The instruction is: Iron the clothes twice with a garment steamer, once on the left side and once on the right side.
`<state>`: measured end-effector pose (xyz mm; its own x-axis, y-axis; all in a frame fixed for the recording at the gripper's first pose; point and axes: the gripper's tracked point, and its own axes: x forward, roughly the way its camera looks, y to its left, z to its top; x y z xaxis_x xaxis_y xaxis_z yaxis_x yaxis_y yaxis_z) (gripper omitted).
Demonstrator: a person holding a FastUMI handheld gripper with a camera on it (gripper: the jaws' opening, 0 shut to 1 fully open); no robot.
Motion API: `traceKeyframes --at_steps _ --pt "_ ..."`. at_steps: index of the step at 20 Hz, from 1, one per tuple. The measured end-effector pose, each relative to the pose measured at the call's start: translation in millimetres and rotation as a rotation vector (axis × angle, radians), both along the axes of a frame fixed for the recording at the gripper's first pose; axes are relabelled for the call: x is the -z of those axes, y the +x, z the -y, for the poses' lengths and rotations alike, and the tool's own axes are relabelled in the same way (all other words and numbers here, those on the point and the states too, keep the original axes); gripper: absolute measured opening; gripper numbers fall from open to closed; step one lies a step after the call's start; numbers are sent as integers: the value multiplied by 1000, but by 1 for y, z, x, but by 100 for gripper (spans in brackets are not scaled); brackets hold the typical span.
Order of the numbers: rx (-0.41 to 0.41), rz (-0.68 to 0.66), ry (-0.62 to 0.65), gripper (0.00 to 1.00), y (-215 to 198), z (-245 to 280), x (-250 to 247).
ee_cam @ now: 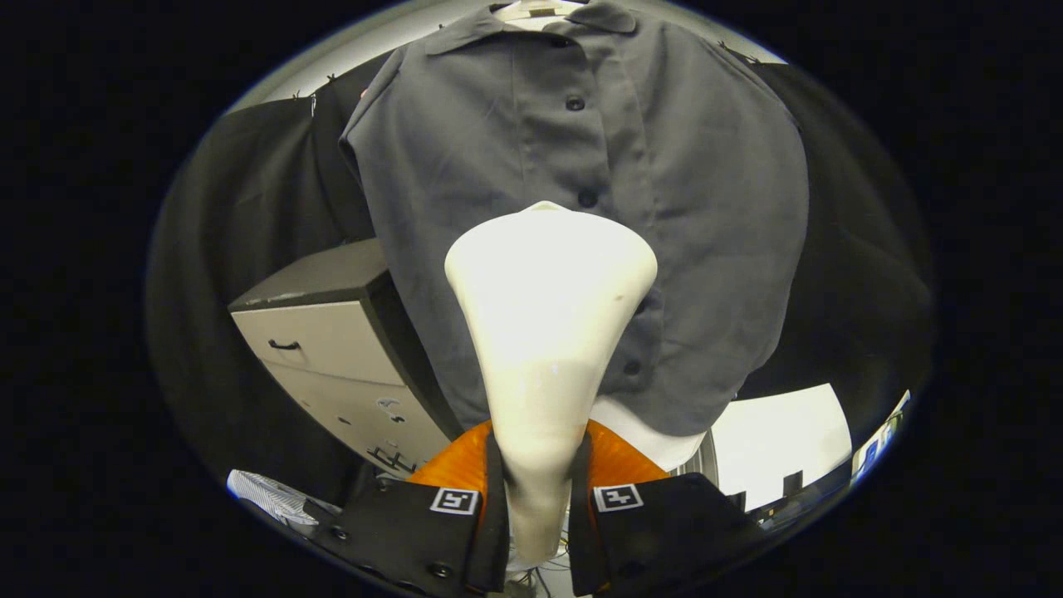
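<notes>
We see the garment steamer [544, 332] as a smooth, cream-white body, slim at the handle and flaring to a broad rounded head at its far end. Its handle sits between the fingers of the tongs [538, 507], which are closed on it, one finger pressing each side, and the head rises just ahead of them. The head stands in front of the lower middle of a grey shirt [664, 216], over the button line; we cannot tell whether it touches the cloth. The shirt is short-sleeved and collared, buttoned with dark buttons, hanging from a pale hanger [536, 10] at the far top. A white form [656, 436] shows below its hem. To the left, behind the shirt's edge, stands a cabinet [332, 349] with drawers and a dark top. Black cloth [249, 183] hangs behind everything.
</notes>
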<state>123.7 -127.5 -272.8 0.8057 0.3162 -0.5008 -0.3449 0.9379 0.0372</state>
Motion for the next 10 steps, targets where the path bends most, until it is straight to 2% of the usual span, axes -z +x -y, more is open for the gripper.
traceKeyframes --at_steps 10 --pt "46 148 -8 36 37 25 -132"
